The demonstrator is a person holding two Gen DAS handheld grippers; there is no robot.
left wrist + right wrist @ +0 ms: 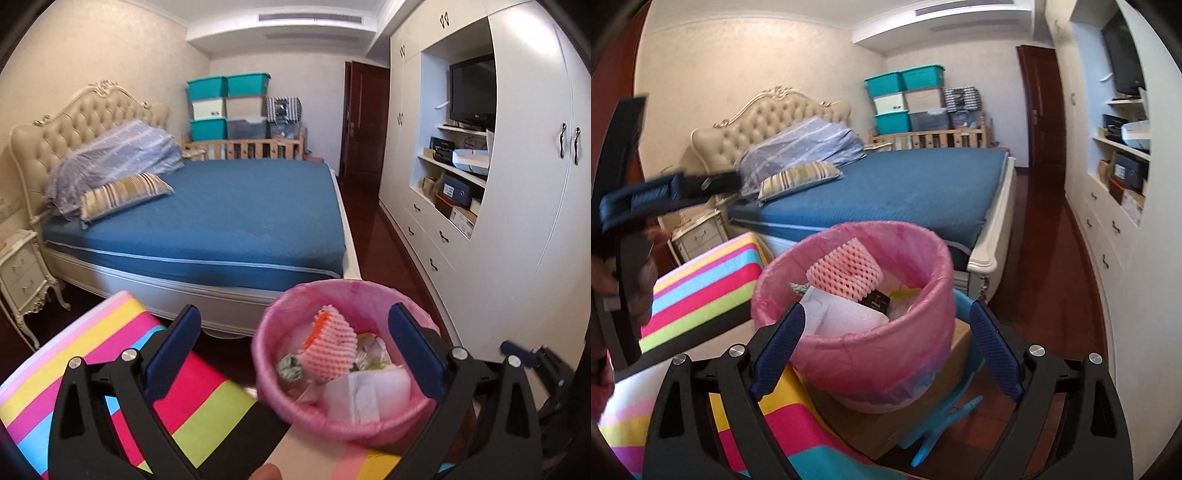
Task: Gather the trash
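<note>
Your left gripper (295,354) has its fingers spread wide and holds nothing; the striped surface (122,354) is under and behind its left finger, and the trash bin (271,347) is in front of its right finger. The tip of this right finger (415,350) covers a part of the bin's right wall, so you cannot tell if it touches the rim. The bottom of the bin is cut off by the gripper body in this view.

Your right gripper (886,343) is also wide open and empty. The trash bin (849,354) stands just ahead, between its two fingers, upright with the mouth pointing up and slightly toward you. It rests on a cardboard box (886,424), with a light blue plastic object (945,417) beside it on the right; what this object is, is hard to make out.

Inside the bin, the pink foam net (846,269) lies on top with its long axis running left to right across the fingers, on white paper (842,317). The things deeper below are mixed and unclear.

At the left edge of the right view, the left gripper (646,192) shows blurred, near the left of the bin.

Beyond the fingers is the bed (905,188), close behind the bin's far rim. To the right of the right finger, a strip of open wooden floor (1052,258) runs between the bed and the white wardrobe (517,184).
</note>
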